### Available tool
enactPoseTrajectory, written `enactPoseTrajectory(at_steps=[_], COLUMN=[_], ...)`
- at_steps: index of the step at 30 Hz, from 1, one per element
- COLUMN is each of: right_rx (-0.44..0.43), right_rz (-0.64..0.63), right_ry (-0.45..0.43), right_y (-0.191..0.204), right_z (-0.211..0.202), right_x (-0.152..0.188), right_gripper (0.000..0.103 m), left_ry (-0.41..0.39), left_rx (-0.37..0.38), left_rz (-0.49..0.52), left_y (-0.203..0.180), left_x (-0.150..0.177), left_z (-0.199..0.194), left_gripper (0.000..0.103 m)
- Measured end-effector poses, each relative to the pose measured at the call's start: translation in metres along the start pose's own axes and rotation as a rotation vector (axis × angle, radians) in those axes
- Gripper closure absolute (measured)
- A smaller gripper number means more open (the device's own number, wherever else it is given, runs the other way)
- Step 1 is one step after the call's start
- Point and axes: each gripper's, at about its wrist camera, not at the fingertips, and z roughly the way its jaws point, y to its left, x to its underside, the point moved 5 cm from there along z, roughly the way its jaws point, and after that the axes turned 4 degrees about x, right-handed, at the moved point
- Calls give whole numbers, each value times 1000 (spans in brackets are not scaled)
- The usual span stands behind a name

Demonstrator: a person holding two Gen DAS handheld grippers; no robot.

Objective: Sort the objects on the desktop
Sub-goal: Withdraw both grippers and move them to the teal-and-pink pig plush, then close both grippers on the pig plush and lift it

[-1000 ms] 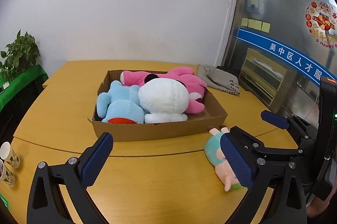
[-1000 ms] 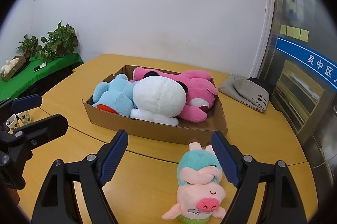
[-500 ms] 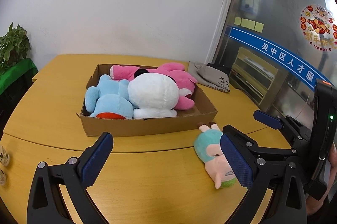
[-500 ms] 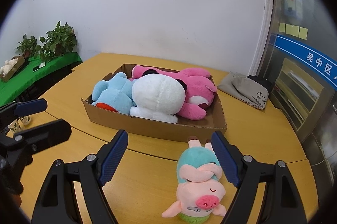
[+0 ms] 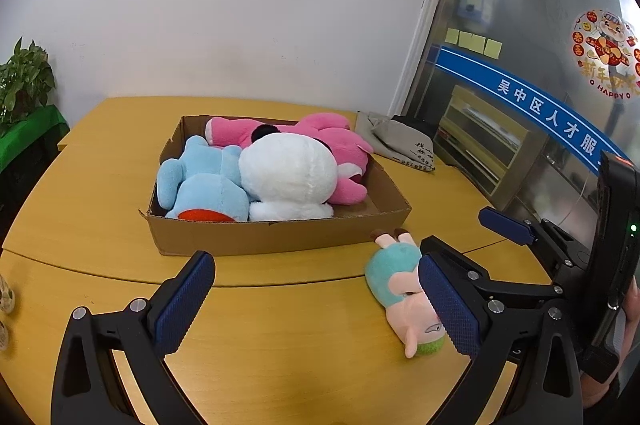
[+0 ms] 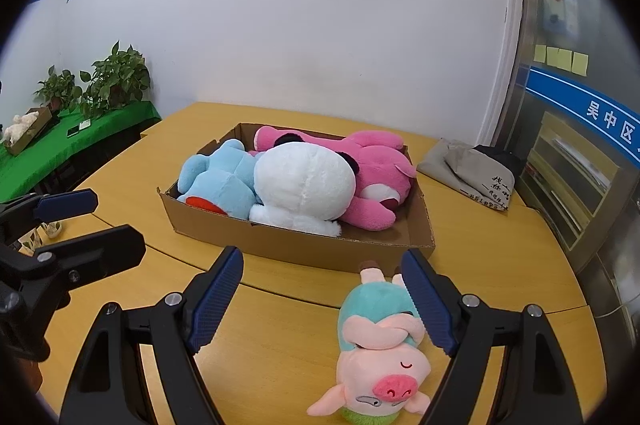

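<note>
A cardboard box (image 5: 280, 237) (image 6: 304, 245) on the yellow table holds a blue plush (image 5: 204, 181) (image 6: 224, 181), a white plush (image 5: 292, 177) (image 6: 308, 185) and a pink plush (image 5: 328, 145) (image 6: 376, 169). A small pig plush in a teal shirt (image 5: 400, 285) (image 6: 380, 337) lies on the table in front of the box's right corner. My right gripper (image 6: 320, 301) is open, its right finger just beside the pig, not touching. My left gripper (image 5: 316, 305) is open over bare table to the pig's left. The right gripper (image 5: 512, 249) shows at the right of the left wrist view.
A grey folded bag (image 5: 404, 145) (image 6: 476, 173) lies behind the box at the right. Paper cups (image 5: 6, 301) stand at the table's left edge. Potted plants (image 6: 116, 81) sit on a green-covered side table (image 6: 76, 141). A glass door is on the right.
The left wrist view has shifted a little: box and pig now sit further left and the plant is nearer the edge. The right gripper and the pig have stayed put.
</note>
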Motion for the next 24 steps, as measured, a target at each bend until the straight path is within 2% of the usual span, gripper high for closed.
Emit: enactPoseTrajectory(at_steps=[6,8,11,14,18,24], right_rx=[-36,-35,-2,23,50,-83], right_rz=[34,44,83,117,123,125], right_ry=[-8,-21,-36,-21,79,208], right_y=[-13,-25,-57,-98,-130,-103], right_z=[0,0,-2,0,15,64], right_x=[3,6,16,40,87,132], right_gripper=[22,22,22,22,22,22], left_ry=[18,40,88,172,260,422], left_rx=[22,53,96,158,257,345], left_rz=[-13,-35,-48,-52,-75,-102], left_y=[-4,-4,-6,-12,-23,-39], left_x=[-4,-5,-4,5,16,34], left_z=[13,23,44,73,115,203], left_gripper=[0,0,0,0,0,0])
